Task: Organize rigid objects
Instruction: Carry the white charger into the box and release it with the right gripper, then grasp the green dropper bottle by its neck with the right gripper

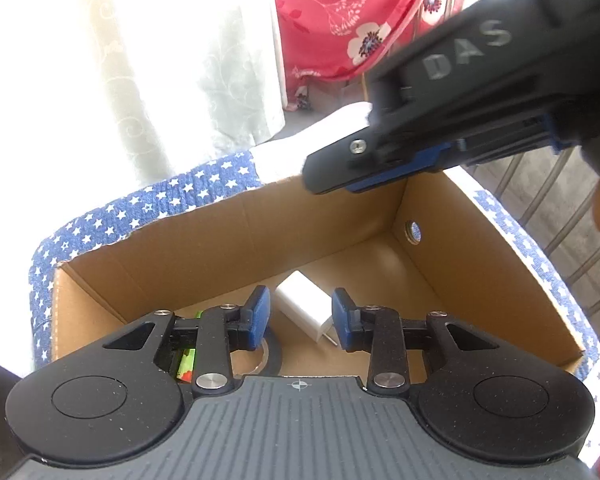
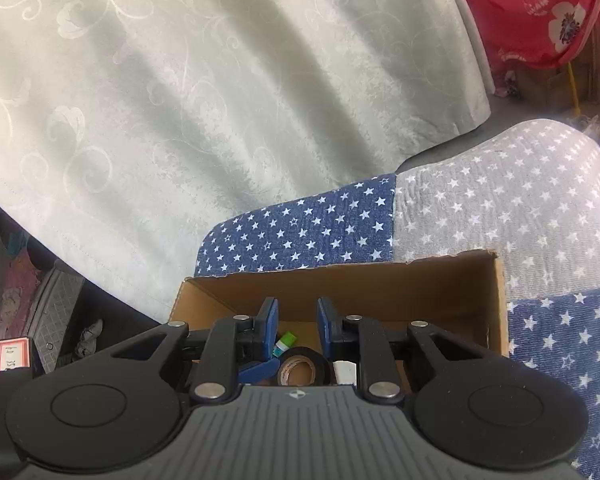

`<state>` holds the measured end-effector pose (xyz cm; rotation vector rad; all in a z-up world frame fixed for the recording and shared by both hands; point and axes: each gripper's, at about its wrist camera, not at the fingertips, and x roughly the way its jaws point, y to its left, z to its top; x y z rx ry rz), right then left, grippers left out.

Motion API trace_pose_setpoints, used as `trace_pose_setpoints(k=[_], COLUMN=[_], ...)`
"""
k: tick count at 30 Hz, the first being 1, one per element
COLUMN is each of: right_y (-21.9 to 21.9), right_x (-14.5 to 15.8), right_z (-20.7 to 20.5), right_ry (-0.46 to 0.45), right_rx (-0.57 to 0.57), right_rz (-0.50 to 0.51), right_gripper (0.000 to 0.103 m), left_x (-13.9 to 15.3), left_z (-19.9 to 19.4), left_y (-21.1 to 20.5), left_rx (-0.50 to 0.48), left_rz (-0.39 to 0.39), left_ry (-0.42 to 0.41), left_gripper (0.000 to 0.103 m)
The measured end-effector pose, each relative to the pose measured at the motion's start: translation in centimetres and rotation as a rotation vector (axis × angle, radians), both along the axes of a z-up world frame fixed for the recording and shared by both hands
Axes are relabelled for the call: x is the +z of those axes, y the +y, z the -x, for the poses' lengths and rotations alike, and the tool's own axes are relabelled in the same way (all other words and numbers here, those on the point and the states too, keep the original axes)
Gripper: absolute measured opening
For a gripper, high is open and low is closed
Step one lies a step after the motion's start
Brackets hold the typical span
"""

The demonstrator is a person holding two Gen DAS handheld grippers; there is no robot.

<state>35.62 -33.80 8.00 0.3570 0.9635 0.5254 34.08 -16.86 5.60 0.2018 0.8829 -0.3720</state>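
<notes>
Open cardboard box on a star-print patchwork cloth, blue and grey. Inside: white charger plug, black tape roll, green-capped item, type unclear. Left gripper above the box, jaws parted, plug lying below the gap, nothing clasped. Right gripper over the box, jaws narrowly apart, empty. Pale patterned curtain behind; red floral fabric beyond.

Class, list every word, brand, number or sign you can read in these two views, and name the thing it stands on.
"DAS": raised letters on the black body of the right gripper, seen from the left wrist view.
Red-bordered white label at the lower left of the right wrist view: dark handwritten marks, too blurred to read.
Green object in the cardboard box: no readable print.
</notes>
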Motion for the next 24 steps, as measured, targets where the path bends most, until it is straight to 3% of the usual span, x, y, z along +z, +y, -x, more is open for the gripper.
trace_pose_setpoints(k=[5, 6, 10, 14, 17, 24], right_y=[-2.9, -3.3, -5.3, -6.0, -5.3, -2.7], right_x=[3.5, 3.8, 4.1, 2.9, 1.3, -2.0], right_z=[6.0, 7.0, 12.6, 18.6, 22.0, 25.1], right_ry=[-0.098, -0.109, -0.167, -0.239, -0.279, -0.282], right_rx=[-0.027, -0.035, -0.062, -0.074, -0.073, -0.044], right_rz=[-0.062, -0.072, -0.126, -0.153, -0.119, -0.028], right_gripper=[0.024, 0.024, 0.024, 0.025, 0.025, 0.025], left_x=[2.7, 3.0, 4.3, 2.5, 3.1, 0.6], left_z=[3.5, 4.3, 7.2, 10.3, 14.3, 19.2], left_y=[2.0, 0.8, 3.2, 3.9, 5.3, 5.4], left_rx=[0.002, 0.001, -0.015, -0.046, -0.038, -0.064], left_rz=[0.048, 0.056, 0.048, 0.039, 0.048, 0.099], left_ry=[-0.059, -0.071, -0.147, -0.203, -0.247, -0.245], left_gripper=[0.038, 0.038, 0.041, 0.043, 0.044, 0.045])
